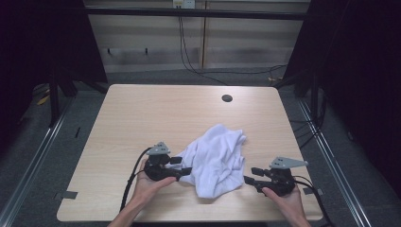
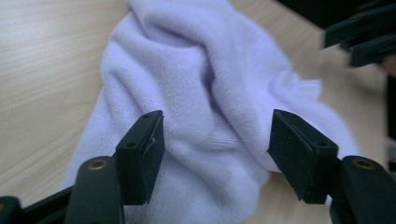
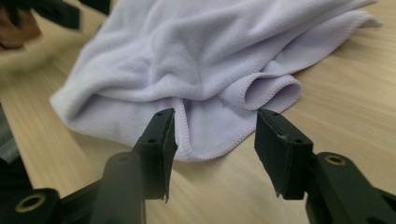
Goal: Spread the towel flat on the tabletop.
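Towel [image 1: 217,158], soft white terry, perhaps stitched-hemmed, lies crumpled on wood-grain table [image 1: 156,109]

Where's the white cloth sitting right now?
In the high view the white cloth lies crumpled on the table's near half, between the left gripper and right gripper.

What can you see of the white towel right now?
The white towel is soft terry-like cloth with a stitched hem, lying crumpled in rumpled folds on the wooden table's near half. One hemmed corner curls into a loop. The left gripper and right gripper flank it, jaws open, not pinching.
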{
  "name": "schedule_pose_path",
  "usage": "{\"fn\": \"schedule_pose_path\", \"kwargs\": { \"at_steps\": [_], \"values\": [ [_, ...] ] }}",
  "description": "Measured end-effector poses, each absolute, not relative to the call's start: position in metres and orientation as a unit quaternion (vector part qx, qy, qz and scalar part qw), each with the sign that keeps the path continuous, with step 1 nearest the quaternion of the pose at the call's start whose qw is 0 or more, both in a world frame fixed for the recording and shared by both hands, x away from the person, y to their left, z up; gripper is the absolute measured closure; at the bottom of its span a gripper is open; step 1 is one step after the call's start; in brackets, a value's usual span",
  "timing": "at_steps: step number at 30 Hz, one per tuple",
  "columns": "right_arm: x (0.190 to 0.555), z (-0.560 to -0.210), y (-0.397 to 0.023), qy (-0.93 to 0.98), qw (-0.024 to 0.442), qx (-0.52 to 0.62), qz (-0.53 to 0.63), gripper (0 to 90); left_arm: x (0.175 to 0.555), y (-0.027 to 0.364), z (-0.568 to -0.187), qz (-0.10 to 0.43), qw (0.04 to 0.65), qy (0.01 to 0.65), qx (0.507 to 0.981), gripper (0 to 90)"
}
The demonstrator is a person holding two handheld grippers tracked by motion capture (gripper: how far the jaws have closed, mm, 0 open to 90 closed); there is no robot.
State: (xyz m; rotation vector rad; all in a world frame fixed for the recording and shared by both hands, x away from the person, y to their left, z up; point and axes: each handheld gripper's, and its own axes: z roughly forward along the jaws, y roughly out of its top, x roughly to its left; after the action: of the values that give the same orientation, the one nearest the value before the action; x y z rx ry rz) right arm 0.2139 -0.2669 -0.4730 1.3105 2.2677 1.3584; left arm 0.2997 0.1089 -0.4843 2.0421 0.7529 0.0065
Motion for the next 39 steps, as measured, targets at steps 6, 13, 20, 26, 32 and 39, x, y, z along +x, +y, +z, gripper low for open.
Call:
{"fn": "schedule_pose_path", "kwargs": {
  "at_steps": [6,13,20,26,32,39],
  "values": [
    [0.201,-0.469,-0.254,0.760,0.089,0.427,0.481,51.5,0.304,0.129,-0.495,-0.033,0.447,0.331,0.831,79.5],
    [0.226,-0.477,-0.230,0.793,0.091,0.401,0.450,56.1,0.289,0.169,-0.486,-0.026,0.438,0.330,0.836,85.5],
    [0.255,-0.489,-0.215,0.810,0.084,0.388,0.431,57.2,0.258,0.211,-0.477,-0.059,0.455,0.353,0.815,73.8],
    [0.264,-0.488,-0.183,0.831,0.076,0.343,0.432,59.8,0.272,0.191,-0.449,-0.015,0.503,0.309,0.807,60.6],
    [0.268,-0.498,-0.178,0.838,0.078,0.342,0.419,65.5,0.286,0.106,-0.443,-0.015,0.493,0.228,0.840,64.7],
    [0.266,-0.502,-0.176,0.850,0.084,0.324,0.406,63.8,0.290,0.083,-0.478,-0.023,0.438,0.239,0.866,48.5]
  ]
}}
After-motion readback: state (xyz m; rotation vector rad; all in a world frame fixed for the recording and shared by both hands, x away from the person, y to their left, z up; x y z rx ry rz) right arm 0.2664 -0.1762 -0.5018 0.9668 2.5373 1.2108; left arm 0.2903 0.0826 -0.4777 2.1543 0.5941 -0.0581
